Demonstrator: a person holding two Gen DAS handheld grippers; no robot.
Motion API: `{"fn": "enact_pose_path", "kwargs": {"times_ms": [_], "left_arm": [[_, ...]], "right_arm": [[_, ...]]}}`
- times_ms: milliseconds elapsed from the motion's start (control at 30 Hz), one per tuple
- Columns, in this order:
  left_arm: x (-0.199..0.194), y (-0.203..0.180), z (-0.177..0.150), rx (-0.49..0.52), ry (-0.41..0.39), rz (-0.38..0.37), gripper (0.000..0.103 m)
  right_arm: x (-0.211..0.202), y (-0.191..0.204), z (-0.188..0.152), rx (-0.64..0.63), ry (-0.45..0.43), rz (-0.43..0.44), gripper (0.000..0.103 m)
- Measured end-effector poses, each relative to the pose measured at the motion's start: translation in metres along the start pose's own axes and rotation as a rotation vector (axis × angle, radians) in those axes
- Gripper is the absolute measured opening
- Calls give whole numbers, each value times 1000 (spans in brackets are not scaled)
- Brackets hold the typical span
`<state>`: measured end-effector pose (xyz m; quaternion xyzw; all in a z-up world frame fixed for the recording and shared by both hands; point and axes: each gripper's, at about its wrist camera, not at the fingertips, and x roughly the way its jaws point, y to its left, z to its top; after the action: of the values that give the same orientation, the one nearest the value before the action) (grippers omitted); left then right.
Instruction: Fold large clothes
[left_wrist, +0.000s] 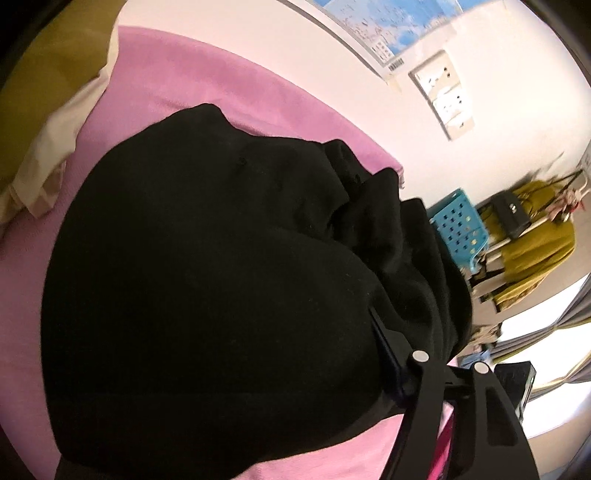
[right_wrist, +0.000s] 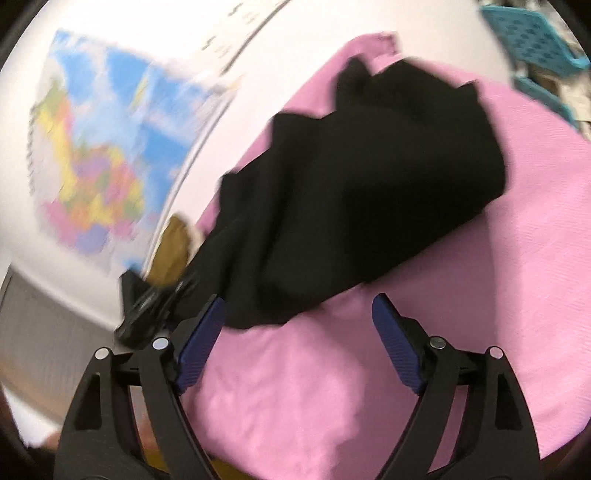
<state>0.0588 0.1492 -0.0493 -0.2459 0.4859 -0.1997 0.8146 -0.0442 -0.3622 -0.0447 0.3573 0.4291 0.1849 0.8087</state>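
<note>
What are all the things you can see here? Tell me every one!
garment: one, black, bunched on the pink sheet
sheet: one, pink, spread under the garment
map: one, blue with many colours, on the white wall
sockets: one white panel, on the wall beside the map
basket: one, turquoise with holes, past the far end of the sheet
pillow: one, cream, at the sheet's edge
cloth: one, mustard yellow, draped beyond the basket
left hand-held gripper: one, black, at the garment's edge, only one finger visible
right hand-held gripper: one, black with blue pads, open over the sheet
</note>
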Motion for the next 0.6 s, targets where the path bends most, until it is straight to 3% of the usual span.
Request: {"fn": "enact_pose_path", "kwargs": {"times_ms": [133,233,333,467,600], "left_arm": [[1,-3,5,23,20,26,68],[5,2,7,10,24,11,71],[6,1,7,30,10,22,72],[7,-4,6,63,-4,49,74],[1,-9,2,86,-27,77,74]], "right_arm": [[14,2,14,-12,-74,-101,84],[32,13,20,-29,-111,-124,95],[44,23,20,-56,-149,-167,95],[38,17,26,-25,-212,-109,94],[37,11,21,27,-120,-129,89]]}}
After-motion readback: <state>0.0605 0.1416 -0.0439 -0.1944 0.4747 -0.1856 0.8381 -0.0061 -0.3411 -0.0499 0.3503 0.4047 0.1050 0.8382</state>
